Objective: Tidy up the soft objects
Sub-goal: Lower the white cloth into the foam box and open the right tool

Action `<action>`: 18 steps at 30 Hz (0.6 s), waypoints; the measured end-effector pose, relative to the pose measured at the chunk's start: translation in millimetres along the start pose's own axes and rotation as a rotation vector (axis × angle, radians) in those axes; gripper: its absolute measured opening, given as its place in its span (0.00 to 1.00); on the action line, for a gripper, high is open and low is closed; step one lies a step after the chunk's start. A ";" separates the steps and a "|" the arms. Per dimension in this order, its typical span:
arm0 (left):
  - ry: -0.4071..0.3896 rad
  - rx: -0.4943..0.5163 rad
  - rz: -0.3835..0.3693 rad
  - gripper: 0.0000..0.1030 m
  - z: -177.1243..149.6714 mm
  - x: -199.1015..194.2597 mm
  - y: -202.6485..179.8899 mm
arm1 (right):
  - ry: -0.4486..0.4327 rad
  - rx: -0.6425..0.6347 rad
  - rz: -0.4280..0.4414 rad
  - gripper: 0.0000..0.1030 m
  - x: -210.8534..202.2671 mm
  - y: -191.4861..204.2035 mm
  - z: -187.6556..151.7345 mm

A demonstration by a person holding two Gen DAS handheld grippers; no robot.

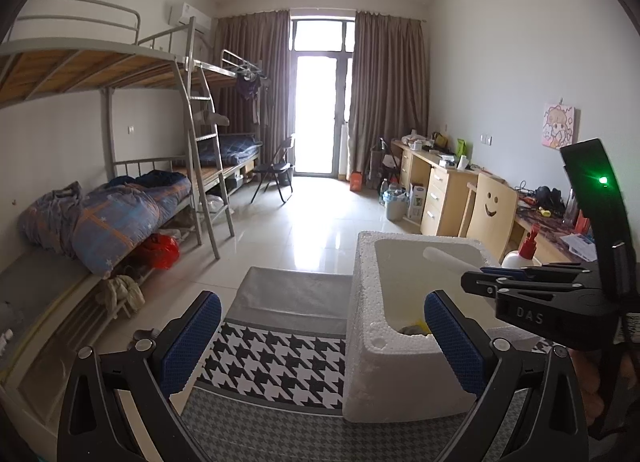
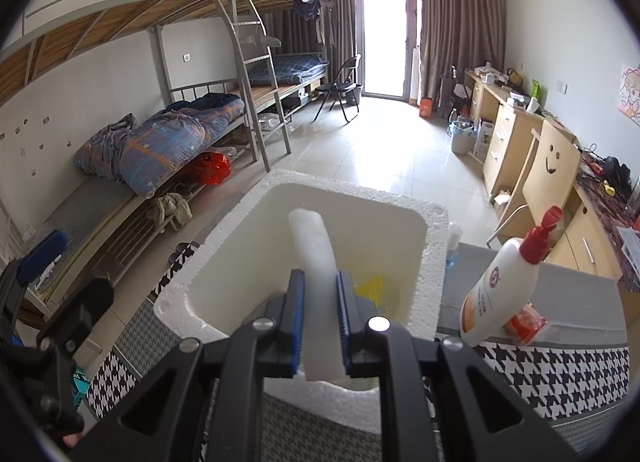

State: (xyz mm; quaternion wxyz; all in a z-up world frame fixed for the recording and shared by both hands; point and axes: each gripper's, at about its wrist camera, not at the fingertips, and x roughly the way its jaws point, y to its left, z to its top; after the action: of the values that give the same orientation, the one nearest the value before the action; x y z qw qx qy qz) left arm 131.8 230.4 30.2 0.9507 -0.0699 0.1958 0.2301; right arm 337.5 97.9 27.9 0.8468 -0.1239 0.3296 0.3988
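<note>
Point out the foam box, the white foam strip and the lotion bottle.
foam box (image 2: 224, 282): right wrist view, on its left rim.
white foam strip (image 2: 314, 250): right wrist view, on its middle, above the jaws.
lotion bottle (image 2: 496, 294): right wrist view, on its white body.

Black plastic right gripper (image 1: 472, 282) body: "DAS" in raised letters — behind its closed tips.
White lotion bottle with red pump (image 2: 496, 290) — right of claw: label print too small to read.

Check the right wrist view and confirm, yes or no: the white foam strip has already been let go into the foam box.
No, the right gripper holds the white foam strip pinched between its fingers above the foam box.
</note>
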 end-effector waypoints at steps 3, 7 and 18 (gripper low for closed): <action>0.000 0.010 0.009 0.99 -1.7 0.7 0.3 | 0.002 -0.001 -0.009 0.18 4.6 -0.6 -0.8; 0.004 0.006 0.014 0.99 -5.0 2.3 3.6 | 0.022 0.022 0.011 0.33 10.7 -4.1 -1.0; 0.002 0.005 0.018 0.99 -3.7 0.8 5.2 | -0.032 0.000 -0.028 0.59 -5.3 1.4 -2.3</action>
State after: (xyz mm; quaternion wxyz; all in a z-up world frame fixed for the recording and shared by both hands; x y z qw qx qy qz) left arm 128.7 234.5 26.3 0.9485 -0.0659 0.1982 0.2383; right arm 333.0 94.6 29.8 0.8574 -0.1218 0.3144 0.3889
